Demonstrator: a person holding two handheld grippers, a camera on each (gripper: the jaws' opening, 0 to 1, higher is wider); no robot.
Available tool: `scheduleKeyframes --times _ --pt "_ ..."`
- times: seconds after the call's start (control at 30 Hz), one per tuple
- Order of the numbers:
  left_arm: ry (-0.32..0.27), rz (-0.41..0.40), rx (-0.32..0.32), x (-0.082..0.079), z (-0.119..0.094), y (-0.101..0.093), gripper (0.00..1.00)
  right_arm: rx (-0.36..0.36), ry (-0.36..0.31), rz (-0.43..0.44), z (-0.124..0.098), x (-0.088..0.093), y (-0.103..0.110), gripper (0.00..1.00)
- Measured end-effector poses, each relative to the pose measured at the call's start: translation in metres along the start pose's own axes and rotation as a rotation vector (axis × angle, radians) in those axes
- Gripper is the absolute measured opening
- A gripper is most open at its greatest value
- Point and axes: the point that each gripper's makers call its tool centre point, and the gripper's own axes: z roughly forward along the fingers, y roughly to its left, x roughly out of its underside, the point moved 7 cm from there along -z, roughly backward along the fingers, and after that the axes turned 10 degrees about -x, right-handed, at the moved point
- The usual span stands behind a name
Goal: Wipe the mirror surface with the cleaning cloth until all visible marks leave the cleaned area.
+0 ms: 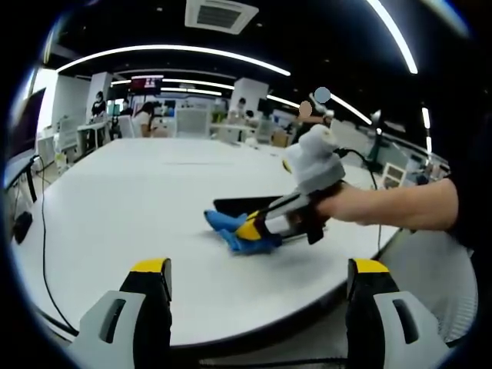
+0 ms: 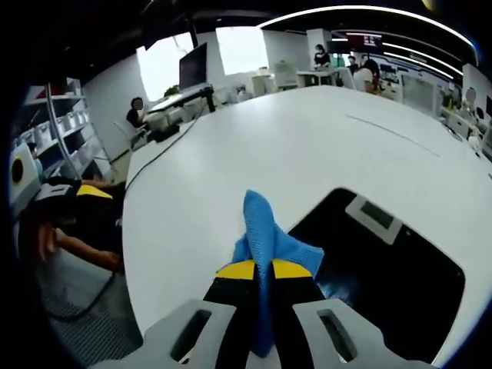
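The right claw [image 2: 264, 270] is clamped tight on a blue cleaning cloth [image 2: 265, 231], its yellow-tipped jaws pressed together with the soft fabric bunched between them and a fold sticking up past the tips. Just beyond it the cloth rests at the near corner of the mirror [image 2: 384, 269], a flat dark rectangle with rounded corners lying on the white surface [image 2: 231, 154]; its far edge is cut off at the side of the right gripper view. From the left gripper view the mirror [image 1: 238, 205] is only a thin dark sliver, mostly hidden behind the right claw [image 1: 257, 227], the cloth [image 1: 231, 231] and the person's hand [image 1: 346, 204]. The left claw [image 1: 260, 277] hangs wide open at the near edge of the surface [image 1: 138, 200], holding nothing. Marks on the glass are too hard to make out.
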Motion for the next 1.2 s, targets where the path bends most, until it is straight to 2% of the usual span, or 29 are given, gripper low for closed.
scheduleKeyframes --times 0.7,1.2 --pt "-0.002 -0.004 -0.003 0.000 0.000 0.000 0.95 0.012 -0.010 -0.022 0.003 -0.007 -0.010 0.00" --pt "0.000 -0.005 -0.006 0.000 0.000 0.001 0.95 0.033 -0.012 -0.025 0.010 -0.019 -0.031 0.00"
